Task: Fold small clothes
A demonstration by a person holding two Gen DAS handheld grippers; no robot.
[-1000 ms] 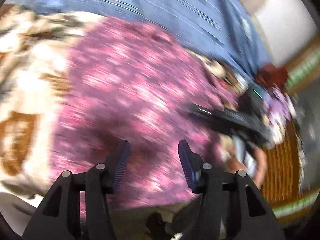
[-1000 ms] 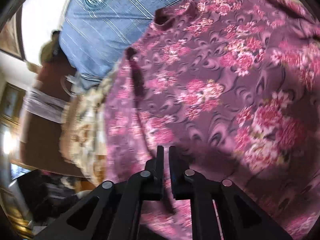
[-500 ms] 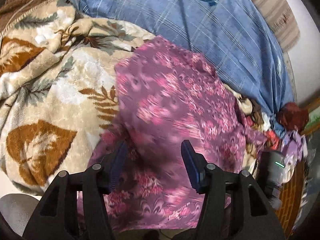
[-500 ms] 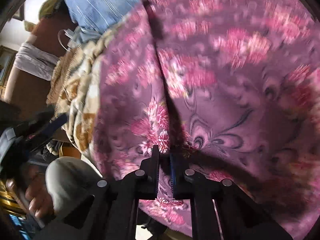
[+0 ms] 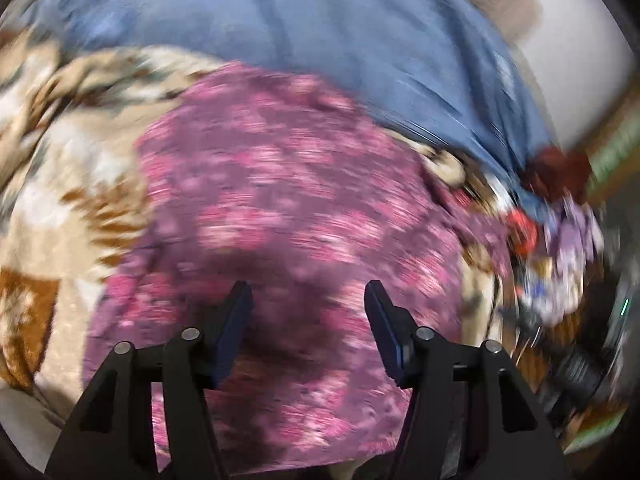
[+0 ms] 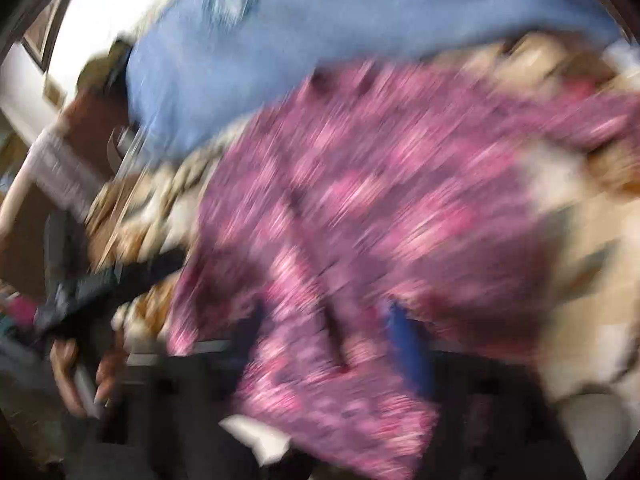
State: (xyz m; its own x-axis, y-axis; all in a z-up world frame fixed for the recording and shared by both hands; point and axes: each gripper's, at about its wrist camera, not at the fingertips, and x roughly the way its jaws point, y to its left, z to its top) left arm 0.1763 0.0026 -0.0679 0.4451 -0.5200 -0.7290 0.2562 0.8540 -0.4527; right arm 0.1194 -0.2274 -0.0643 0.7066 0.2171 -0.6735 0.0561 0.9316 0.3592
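Observation:
A purple garment with pink flowers [image 5: 288,208] lies spread on a cream blanket with brown leaves [image 5: 60,200]. My left gripper [image 5: 306,320] is open just above the garment's near part, holding nothing. In the right wrist view, which is badly blurred, the same garment [image 6: 380,208] fills the middle and its near edge hangs over my right gripper [image 6: 328,344]. The fingers [image 6: 406,340] look spread apart with cloth draped between them. The left gripper [image 6: 104,280] and the hand holding it show at the left of that view.
A blue striped pillow [image 5: 320,40] lies behind the garment and also shows in the right wrist view [image 6: 280,32]. A heap of red and lilac clothes [image 5: 560,216] sits at the bed's right edge. The right gripper's body [image 5: 588,360] is at the far right.
The right gripper was shut on the garment's edge; now its fingers look apart and it has pulled back. The left gripper stays open and has swung over the garment. Both views are motion-blurred.

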